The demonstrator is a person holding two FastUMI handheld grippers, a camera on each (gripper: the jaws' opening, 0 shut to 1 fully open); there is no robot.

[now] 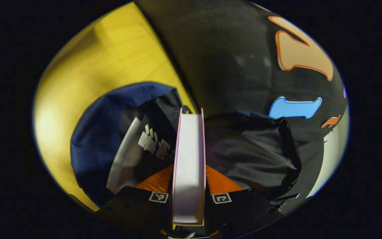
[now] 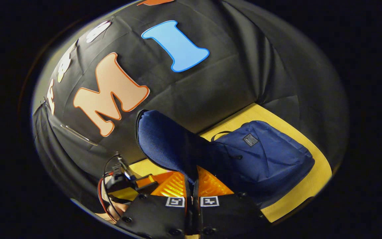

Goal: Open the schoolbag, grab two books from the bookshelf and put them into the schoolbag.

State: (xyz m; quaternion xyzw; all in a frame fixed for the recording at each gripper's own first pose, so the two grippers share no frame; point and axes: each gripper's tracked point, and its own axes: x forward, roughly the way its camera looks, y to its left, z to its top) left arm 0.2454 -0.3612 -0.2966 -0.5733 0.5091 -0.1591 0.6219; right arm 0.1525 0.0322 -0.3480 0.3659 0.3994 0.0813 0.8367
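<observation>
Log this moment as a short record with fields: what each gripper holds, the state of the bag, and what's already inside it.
left gripper: shut on a pink-edged book, edge-on above the bag's opening
right gripper: shut on the flap of the schoolbag, lifting it
schoolbag state: open, lying on the wooden table
inside: a dark-covered book
</observation>
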